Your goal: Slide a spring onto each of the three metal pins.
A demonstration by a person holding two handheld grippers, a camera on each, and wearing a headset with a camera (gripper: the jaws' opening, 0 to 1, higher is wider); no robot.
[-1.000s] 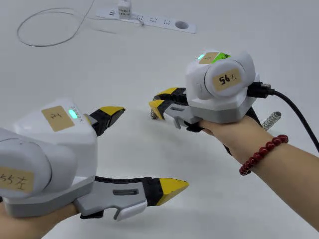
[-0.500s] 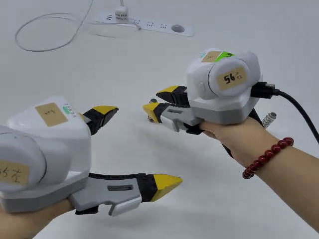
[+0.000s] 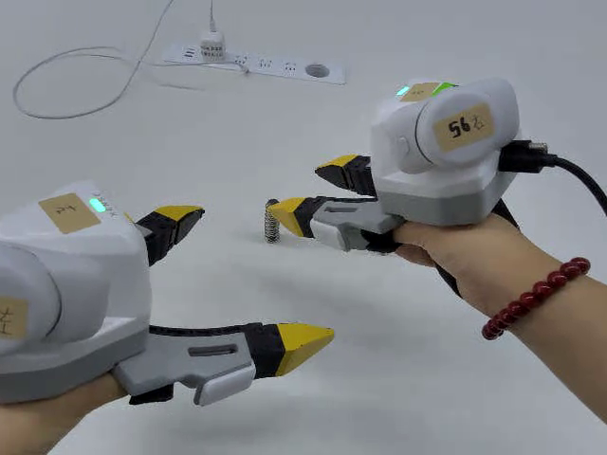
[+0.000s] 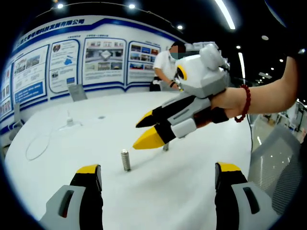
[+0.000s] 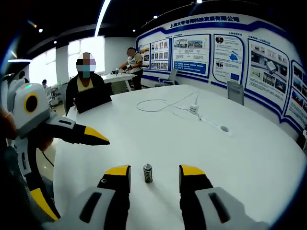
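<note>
In the head view, the left tool (image 3: 242,282) is resting at the lower left, its jaws spread wide and holding nothing. The right tool (image 3: 311,190), at centre right, is also open. Its lower tip is reaching just beside the spring (image 3: 272,221), which is standing upright on the white table (image 3: 398,379); I cannot tell if a pin is inside it.

In the left gripper view, the spring is standing left of centre, below the right tool's yellow tips.

In the right gripper view, it is showing at bottom centre, in line with the gap of the jaws, not gripped.

A sideways touch from a tip could be tipping it over, and an off-centre squeeze could be flicking it away.
</note>
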